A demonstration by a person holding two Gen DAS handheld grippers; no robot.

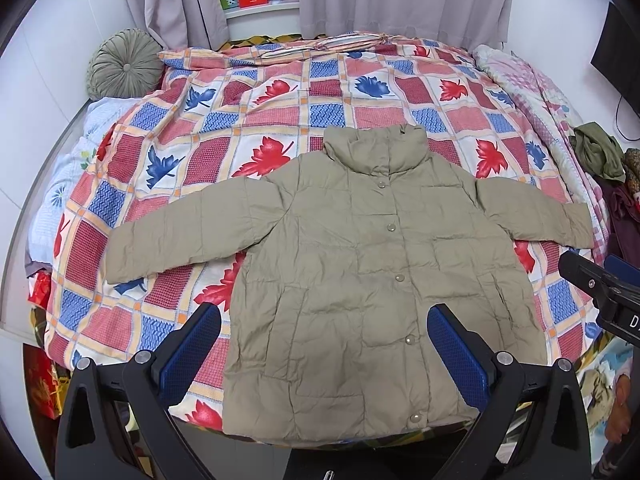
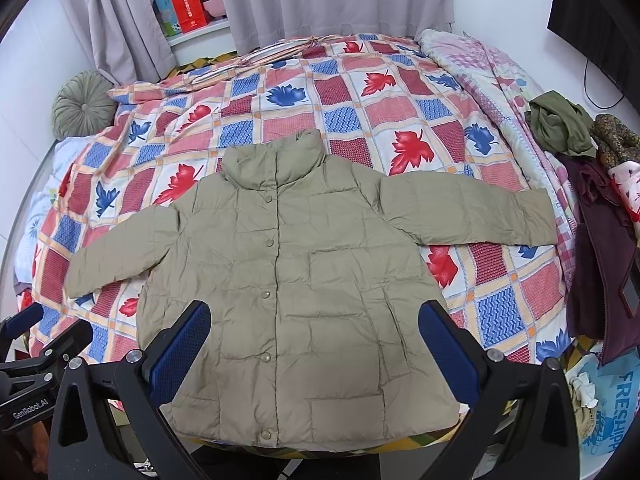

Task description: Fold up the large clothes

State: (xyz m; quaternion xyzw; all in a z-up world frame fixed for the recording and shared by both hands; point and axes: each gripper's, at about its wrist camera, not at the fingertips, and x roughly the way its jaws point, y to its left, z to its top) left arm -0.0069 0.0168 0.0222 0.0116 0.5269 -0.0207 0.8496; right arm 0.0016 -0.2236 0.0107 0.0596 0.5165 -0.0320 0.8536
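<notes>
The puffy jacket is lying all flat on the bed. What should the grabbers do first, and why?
Probably the left gripper should reach for the sleeve on its side and fold it across the chest. The jacket lies buttoned and flat with both sleeves spread wide, and both the left and the right gripper have open, empty jaws.

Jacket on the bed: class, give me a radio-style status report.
Left tool open, right tool open, both empty. Jacket flat on quilt, buttoned, sleeves spread, unfolded. Nothing on it; clothes pile off right.

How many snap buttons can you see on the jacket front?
5 on the jacket: one under the collar, three down the placket, one at the hem. The collar may hide more.
</notes>
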